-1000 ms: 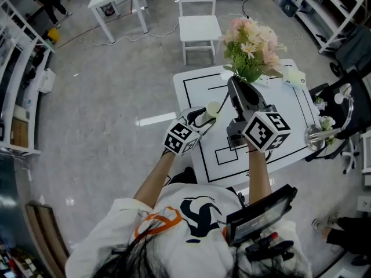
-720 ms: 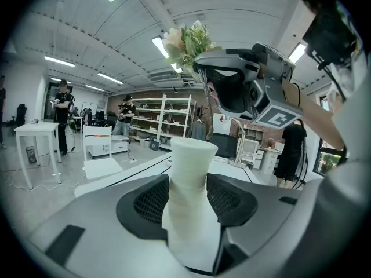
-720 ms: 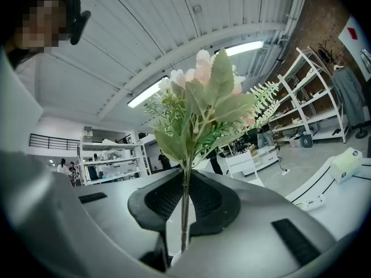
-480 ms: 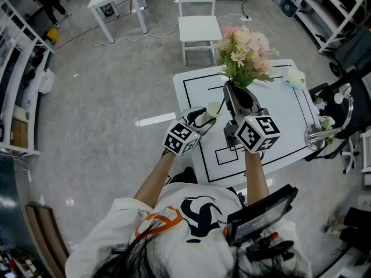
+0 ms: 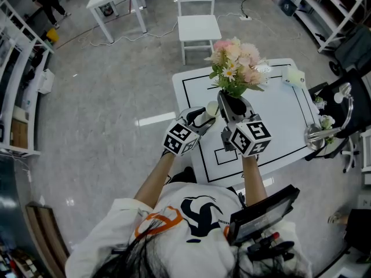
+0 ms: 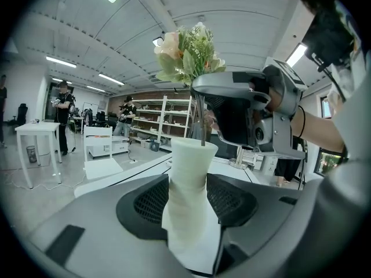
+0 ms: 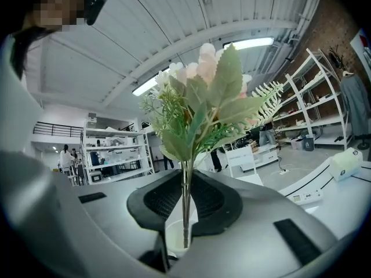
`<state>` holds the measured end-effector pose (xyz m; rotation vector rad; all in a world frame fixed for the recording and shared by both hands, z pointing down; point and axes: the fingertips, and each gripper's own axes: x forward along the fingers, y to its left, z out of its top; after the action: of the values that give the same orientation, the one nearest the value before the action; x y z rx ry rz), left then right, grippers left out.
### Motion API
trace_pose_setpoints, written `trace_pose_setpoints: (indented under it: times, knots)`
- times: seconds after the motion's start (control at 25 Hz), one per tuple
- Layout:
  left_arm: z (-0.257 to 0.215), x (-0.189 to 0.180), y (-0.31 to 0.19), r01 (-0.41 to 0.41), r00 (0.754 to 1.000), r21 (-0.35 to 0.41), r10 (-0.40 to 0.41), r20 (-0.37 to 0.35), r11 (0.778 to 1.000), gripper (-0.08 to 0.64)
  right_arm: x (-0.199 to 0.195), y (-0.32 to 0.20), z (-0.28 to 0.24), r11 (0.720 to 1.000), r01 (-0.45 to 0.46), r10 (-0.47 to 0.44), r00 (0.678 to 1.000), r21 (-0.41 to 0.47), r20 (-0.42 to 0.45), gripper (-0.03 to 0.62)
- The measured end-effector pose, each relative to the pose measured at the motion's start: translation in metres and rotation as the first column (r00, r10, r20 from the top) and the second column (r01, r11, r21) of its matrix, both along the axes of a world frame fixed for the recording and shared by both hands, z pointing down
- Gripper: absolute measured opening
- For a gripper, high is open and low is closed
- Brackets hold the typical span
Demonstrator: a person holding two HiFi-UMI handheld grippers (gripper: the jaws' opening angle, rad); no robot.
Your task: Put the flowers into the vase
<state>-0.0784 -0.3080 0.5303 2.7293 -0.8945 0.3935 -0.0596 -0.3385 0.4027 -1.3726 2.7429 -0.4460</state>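
Flowers upright, stem tip in mouth of vase. My right gripper pinching stem just above vase, jaws just easing apart. My left gripper clamped on vase, over white table. White chair beyond vase, grey floor around.

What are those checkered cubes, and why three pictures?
A person holds a grabbing tool in each hand; the cubes are parts of them. One picture comes from a camera on the person's head, looking down at a white table with black lines. The others come from cameras on each tool. The left tool squeezes a white ribbed vase. The right tool holds the stems of a pink and cream flower bunch, dipping them into the vase; its jaws have just been opening slightly.
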Motion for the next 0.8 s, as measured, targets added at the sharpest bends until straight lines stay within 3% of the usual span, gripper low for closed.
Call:
trace_pose_setpoints:
  times: [0.24,0.56,0.8]
  knots:
    - [0.002,0.001,-0.001,-0.001,1.000,0.001,0.001,0.003,1.000,0.210,-0.005,0.006,0.020,1.000,0.019,-0.020,0.998,-0.022,-0.060,0.060]
    - [0.001,0.000,-0.001,0.000,1.000,0.004,0.000,-0.001,1.000,0.210,-0.010,0.018,0.035,0.998,0.049,-0.054,0.973,-0.025,-0.223,0.075]
    - [0.000,0.000,-0.001,0.002,1.000,0.006,-0.002,-0.002,1.000,0.210,-0.014,0.026,0.046,0.996,0.073,-0.085,0.922,-0.046,-0.378,0.097]
